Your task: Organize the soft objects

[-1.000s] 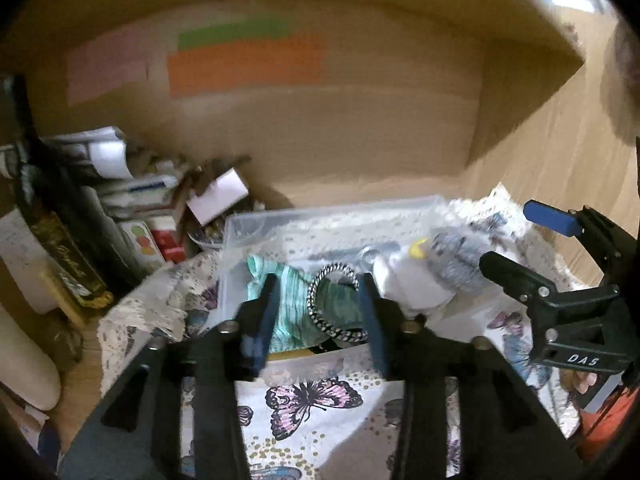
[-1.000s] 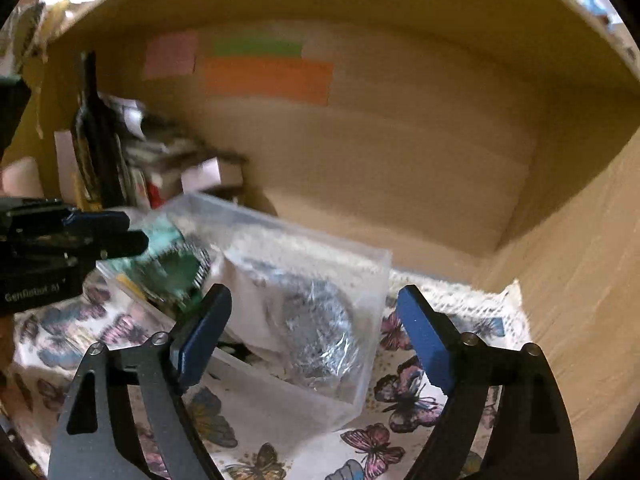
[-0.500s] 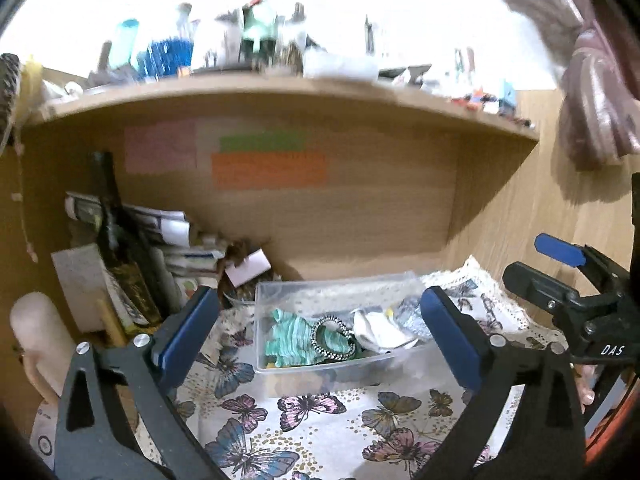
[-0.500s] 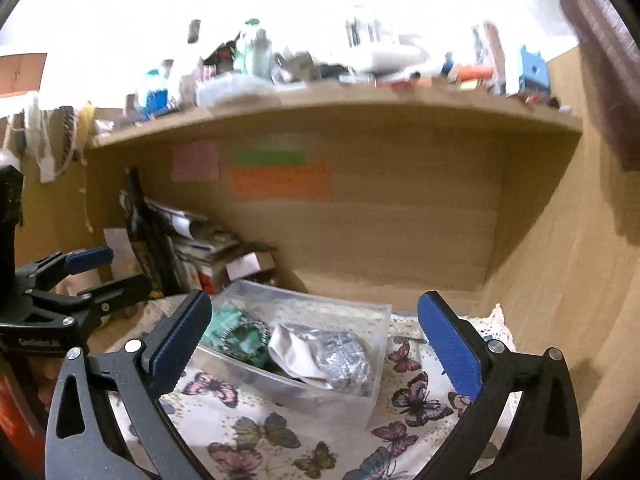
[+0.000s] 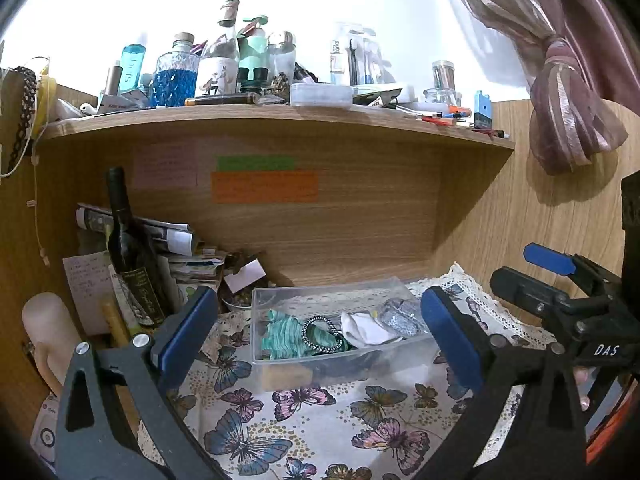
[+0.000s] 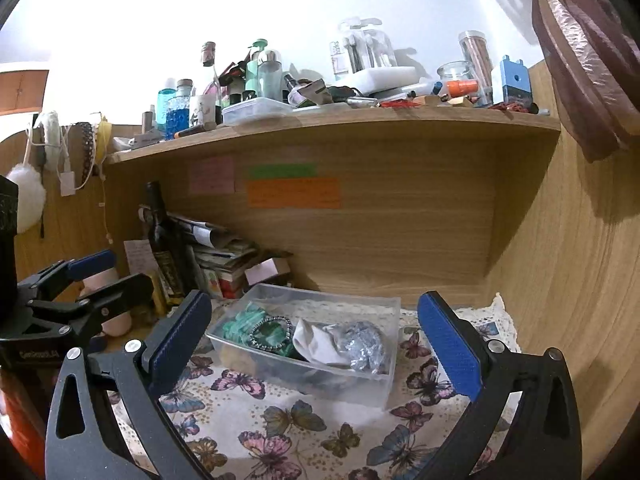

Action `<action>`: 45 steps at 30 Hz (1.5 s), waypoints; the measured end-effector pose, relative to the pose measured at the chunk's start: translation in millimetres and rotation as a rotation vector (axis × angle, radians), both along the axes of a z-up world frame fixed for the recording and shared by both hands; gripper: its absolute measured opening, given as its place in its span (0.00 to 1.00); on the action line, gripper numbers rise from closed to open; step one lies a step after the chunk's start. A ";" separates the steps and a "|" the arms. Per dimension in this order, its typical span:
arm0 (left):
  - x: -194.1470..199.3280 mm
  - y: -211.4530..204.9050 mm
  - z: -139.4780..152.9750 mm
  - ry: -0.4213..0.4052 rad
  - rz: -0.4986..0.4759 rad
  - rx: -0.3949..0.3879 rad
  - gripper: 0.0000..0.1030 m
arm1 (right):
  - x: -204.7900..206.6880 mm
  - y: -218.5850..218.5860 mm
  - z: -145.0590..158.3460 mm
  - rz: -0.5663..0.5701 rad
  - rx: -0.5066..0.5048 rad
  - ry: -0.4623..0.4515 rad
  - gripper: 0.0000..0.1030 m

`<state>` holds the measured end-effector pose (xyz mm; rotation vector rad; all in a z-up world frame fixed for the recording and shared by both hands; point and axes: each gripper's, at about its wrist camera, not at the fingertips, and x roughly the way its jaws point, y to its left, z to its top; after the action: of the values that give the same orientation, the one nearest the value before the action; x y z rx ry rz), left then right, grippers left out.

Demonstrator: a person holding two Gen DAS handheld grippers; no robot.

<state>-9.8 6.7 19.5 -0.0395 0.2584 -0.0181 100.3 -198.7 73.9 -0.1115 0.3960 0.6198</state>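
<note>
A clear plastic box [image 5: 276, 376] [image 6: 384, 384] stands on the butterfly cloth [image 5: 312, 432] under the shelf. It holds a green striped cloth [image 5: 282, 338] [image 6: 236, 326], a beaded black-and-white ring [image 5: 316, 332] [image 6: 270, 330], a white cloth [image 5: 366, 330] [image 6: 318, 344] and a silver glittery piece [image 5: 402, 316] [image 6: 364, 346]. My left gripper [image 5: 316, 336] is open and empty, back from the box. My right gripper [image 6: 316, 340] is open and empty, also back from it. Each gripper shows in the other's view: right [image 5: 560, 280], left [image 6: 88, 280].
A dark bottle [image 5: 128, 248] [image 6: 164, 240], stacked papers and small boxes [image 5: 180, 256] crowd the left back corner. The shelf [image 5: 280, 120] above carries several bottles and jars. Wooden panels close the back and right side [image 6: 560, 280]. A curtain [image 5: 568, 112] hangs at the right.
Both grippers pulled back and up from the box. The left gripper, nearly closed at the beaded ring a second ago, has opened wide; the ring lies in the box.
</note>
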 end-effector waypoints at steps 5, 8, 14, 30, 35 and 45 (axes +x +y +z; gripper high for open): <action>3.0 -1.2 -1.4 0.005 0.008 -0.001 1.00 | -2.6 -3.0 1.8 -0.006 0.010 -0.002 1.00; 4.9 -0.4 -2.3 0.009 0.008 -0.004 1.00 | -3.1 -3.7 2.2 -0.006 0.013 -0.002 1.00; 7.1 2.5 -2.9 0.012 0.007 -0.013 1.00 | -3.0 -5.2 2.7 -0.005 0.020 0.001 1.00; 6.5 0.4 -1.8 0.003 0.004 -0.007 1.00 | -0.7 -5.3 3.3 0.009 0.025 0.002 1.00; 6.1 -0.2 -1.6 0.001 0.009 -0.001 1.00 | -0.6 -3.7 2.9 0.021 0.021 -0.001 1.00; 7.7 -2.6 -4.0 0.009 0.008 -0.008 1.00 | 0.0 -2.0 2.4 0.026 0.022 0.006 1.00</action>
<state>-2.1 4.1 15.4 -0.0488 0.2671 -0.0108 100.3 -200.7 76.3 -0.0937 0.3939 0.6501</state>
